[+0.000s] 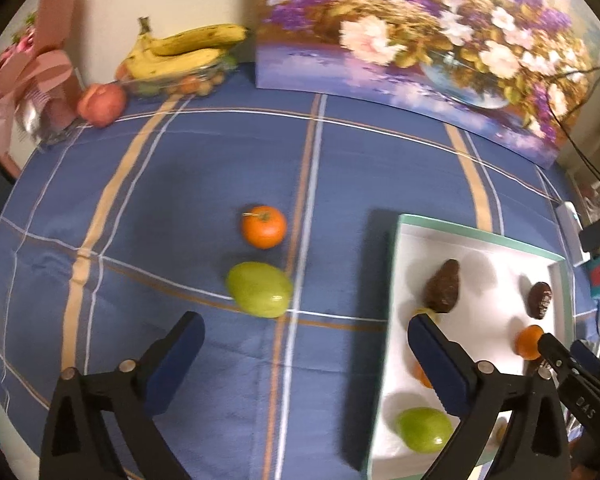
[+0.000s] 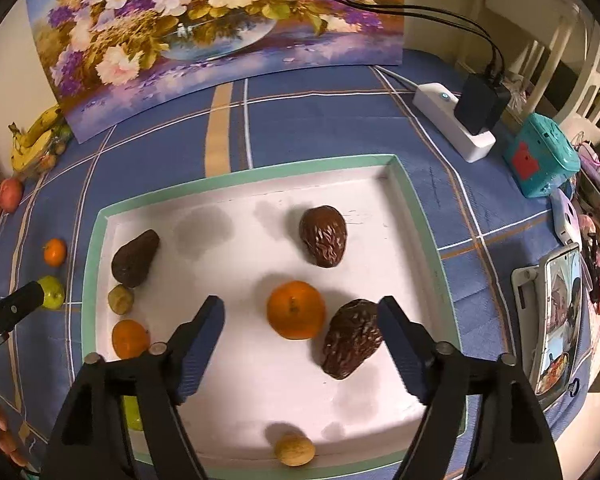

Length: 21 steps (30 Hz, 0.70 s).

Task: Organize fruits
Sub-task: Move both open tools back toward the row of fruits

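Note:
A white tray with a mint rim (image 2: 420, 216) lies on the blue checked cloth; it shows at the right of the left wrist view (image 1: 396, 280). In it lie dark avocados (image 2: 324, 236) (image 2: 352, 338) (image 2: 134, 258), oranges (image 2: 296, 309) (image 2: 129, 338), a green fruit (image 1: 424, 429) and a walnut (image 2: 295, 450). On the cloth left of the tray lie an orange (image 1: 263, 227) and a green fruit (image 1: 259, 289). My left gripper (image 1: 306, 340) is open and empty, just short of that green fruit. My right gripper (image 2: 302, 316) is open and empty above the tray.
Bananas on a glass dish (image 1: 180, 56) and a red apple (image 1: 101, 105) sit at the far left by the wall. A flower painting (image 1: 420, 40) stands at the back. A power strip with charger (image 2: 460, 120), a teal box (image 2: 540, 156) and a phone (image 2: 556, 320) lie to the right.

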{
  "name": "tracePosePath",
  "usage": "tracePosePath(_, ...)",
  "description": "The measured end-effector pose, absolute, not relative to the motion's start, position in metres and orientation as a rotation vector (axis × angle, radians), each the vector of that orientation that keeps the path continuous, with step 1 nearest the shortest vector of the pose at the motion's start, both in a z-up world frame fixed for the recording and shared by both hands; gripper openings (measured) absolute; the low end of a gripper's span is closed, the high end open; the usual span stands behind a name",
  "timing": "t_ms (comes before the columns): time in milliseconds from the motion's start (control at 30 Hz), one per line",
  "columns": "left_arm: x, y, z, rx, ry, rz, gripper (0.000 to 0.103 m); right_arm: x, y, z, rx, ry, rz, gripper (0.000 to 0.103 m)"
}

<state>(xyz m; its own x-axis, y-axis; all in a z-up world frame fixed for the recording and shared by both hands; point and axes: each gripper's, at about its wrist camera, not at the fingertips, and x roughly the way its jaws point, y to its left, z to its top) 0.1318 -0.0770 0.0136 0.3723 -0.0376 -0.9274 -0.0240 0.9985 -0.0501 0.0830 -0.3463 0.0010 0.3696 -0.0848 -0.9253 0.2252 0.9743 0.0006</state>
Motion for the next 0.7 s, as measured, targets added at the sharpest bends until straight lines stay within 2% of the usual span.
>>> tracePosePath(167,0.129,-0.056,0.019,-0.072,1.177,0.026,0.103,0.083,-0.333,0.002,0.125,1.168,-0.185,0.086)
tracePosePath(267,0.129,-0.048,0.024,-0.065,1.157,0.042,0.103,0.084,-0.324,0.004,0.116,1.156,-0.169,0.097)
tracePosePath(700,0.129,-0.023,0.033,-0.071,1.12,0.06,0.103,0.089,-0.287,0.015,0.092,1.09,-0.13,0.097)
